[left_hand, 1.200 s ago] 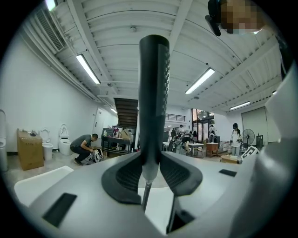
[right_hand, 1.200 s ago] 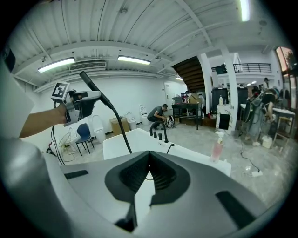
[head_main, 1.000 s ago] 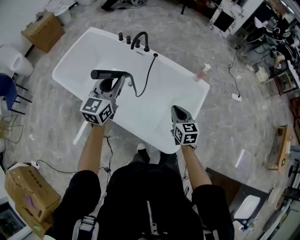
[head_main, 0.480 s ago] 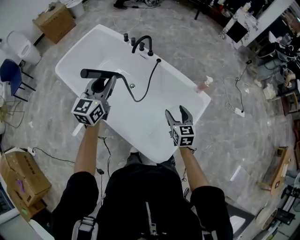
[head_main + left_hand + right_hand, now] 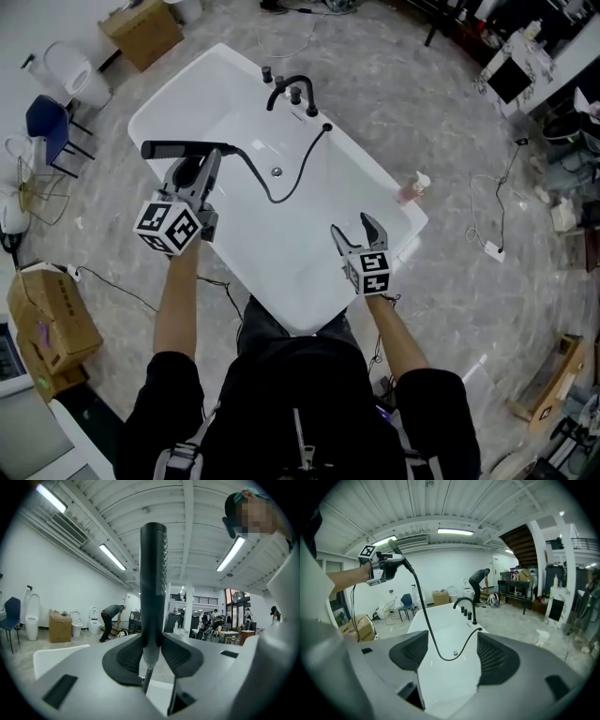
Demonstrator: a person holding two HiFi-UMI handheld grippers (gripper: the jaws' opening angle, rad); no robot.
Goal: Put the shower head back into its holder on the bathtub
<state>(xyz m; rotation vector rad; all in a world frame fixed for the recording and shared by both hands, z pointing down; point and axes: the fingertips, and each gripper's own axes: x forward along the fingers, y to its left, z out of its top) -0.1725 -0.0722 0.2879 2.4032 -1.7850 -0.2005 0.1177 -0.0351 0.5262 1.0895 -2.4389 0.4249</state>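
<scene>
A black shower head [image 5: 183, 149] lies level over the left rim of the white bathtub [image 5: 202, 70], and my left gripper [image 5: 200, 170] is shut on its handle. In the left gripper view the handle [image 5: 153, 588] stands upright, pinched between the pads [image 5: 126, 658]. Its black hose [image 5: 281, 194] sags into the tub and runs to the holder [image 5: 326, 127] beside the black faucet [image 5: 292, 89]. My right gripper [image 5: 360, 231] hangs over the tub's right side; its jaws have just been opening, stand wide and hold nothing. In the right gripper view the hose [image 5: 423, 616] and faucet [image 5: 465, 608] lie far ahead.
A pink bottle [image 5: 410, 190] stands on the tub's right rim. Cardboard boxes [image 5: 148, 33], a blue chair [image 5: 49, 122] and toilets [image 5: 70, 66] ring the tub's left side. Cables [image 5: 487, 246] lie on the floor at right. A person [image 5: 480, 581] bends over in the background.
My right gripper's jaws went from shut to wide open. My left gripper carried the shower head from over the tub's middle toward its left rim.
</scene>
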